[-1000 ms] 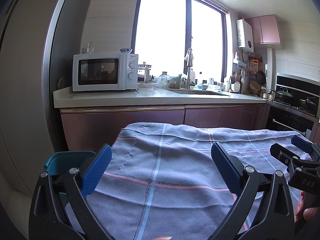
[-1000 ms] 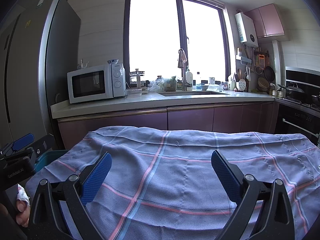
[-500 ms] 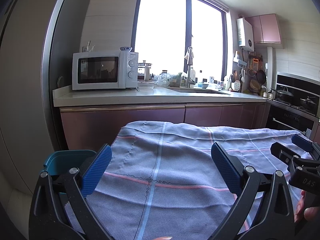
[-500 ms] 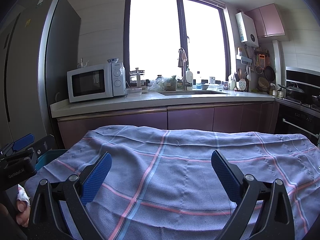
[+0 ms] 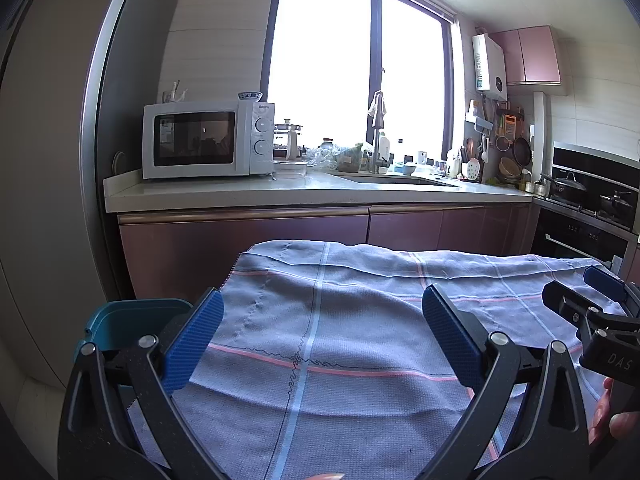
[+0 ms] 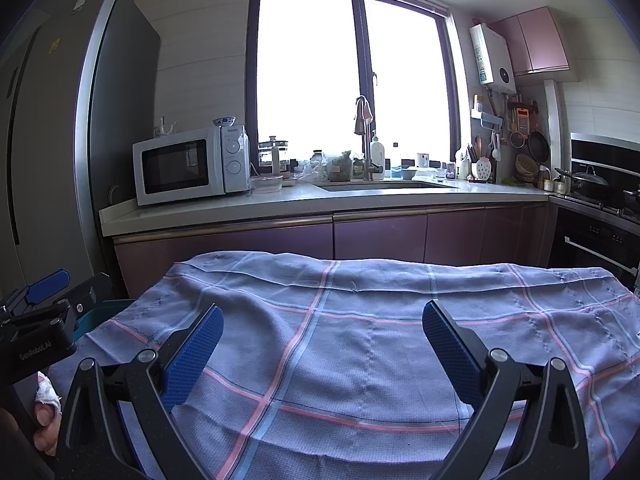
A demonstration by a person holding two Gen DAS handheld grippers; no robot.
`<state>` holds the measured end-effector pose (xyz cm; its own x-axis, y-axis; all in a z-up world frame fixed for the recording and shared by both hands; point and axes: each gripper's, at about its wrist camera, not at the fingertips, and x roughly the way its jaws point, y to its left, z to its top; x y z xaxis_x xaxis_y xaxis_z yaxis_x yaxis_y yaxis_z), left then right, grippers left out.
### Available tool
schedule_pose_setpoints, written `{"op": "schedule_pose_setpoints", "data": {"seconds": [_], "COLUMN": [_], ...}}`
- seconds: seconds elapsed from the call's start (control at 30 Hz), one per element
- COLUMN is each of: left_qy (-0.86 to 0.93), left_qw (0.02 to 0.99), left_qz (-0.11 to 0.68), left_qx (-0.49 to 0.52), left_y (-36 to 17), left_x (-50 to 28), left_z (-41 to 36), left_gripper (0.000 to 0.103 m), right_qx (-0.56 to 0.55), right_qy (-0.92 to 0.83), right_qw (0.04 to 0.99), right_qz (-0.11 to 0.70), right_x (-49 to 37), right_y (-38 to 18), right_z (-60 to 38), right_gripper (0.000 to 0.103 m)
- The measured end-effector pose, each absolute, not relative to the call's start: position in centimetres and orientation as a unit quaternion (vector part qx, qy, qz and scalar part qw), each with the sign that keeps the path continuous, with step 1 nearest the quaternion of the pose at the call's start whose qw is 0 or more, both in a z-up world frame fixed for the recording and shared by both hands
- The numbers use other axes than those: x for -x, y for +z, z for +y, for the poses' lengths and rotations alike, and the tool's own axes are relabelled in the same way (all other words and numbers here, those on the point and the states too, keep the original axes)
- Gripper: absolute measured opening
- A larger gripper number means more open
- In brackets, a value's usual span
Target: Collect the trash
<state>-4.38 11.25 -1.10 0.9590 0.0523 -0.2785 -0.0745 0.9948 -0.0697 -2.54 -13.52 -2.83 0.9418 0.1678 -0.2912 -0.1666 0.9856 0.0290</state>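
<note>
No trash shows on the cloth-covered bench [image 5: 360, 320] in either view, so how it will handle is a guess: household scraps are likely light, soft and crushable, best pinched at the bulk rather than at a loose edge, and the checked cloth [image 6: 360, 340] is loose enough to ruck up if a fingertip drags on it. The teal bin [image 5: 132, 320] sits just off the bench's left end, near the fridge [image 5: 40, 160], and looks like the drop spot (my read, not confirmed). Left claw [image 5: 322, 336] has its blue pads wide apart with nothing between them; right claw [image 6: 322, 336] likewise spread and empty. The left wrist view shows the bin's open rim and inner wall plus the right claw's tip at the far right edge; the right wrist view only catches a sliver of the bin [image 6: 100, 316] behind the left claw's body, but shows more of the bench's right side and a person's wrapped fingertip [image 6: 47, 394] at lower left. Microwave [image 6: 188, 170] and sink counter [image 6: 320, 200] lie beyond, well apart from the bench.
</note>
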Motion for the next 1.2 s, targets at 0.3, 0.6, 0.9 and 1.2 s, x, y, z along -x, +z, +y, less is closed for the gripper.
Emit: {"op": "schedule_pose_setpoints", "data": {"seconds": [0.3,0.6,0.9,1.2], "left_qy": [0.032,0.031,0.029,0.028], "left_qw": [0.989,0.989,0.988,0.988], "left_qz": [0.141,0.142,0.145,0.145], "left_qx": [0.040,0.039,0.039,0.038], "left_y": [-1.25,-1.25,-1.45,-1.50], "left_x": [4.22,4.17,3.96,3.75], "left_z": [11.31,11.19,10.96,10.87], "left_gripper": [0.098,0.098,0.098,0.098], "right_qx": [-0.003,-0.004,-0.003,-0.003], "right_qy": [0.084,0.083,0.083,0.083], "right_qw": [0.985,0.985,0.985,0.986], "right_qz": [0.148,0.148,0.148,0.148], "right_x": [2.41,2.14,2.01,2.04], "right_y": [-2.85,-2.79,-2.66,-2.64], "right_z": [-13.68,-13.71,-13.73,-13.74], "right_gripper": [0.096,0.096,0.096,0.096]}}
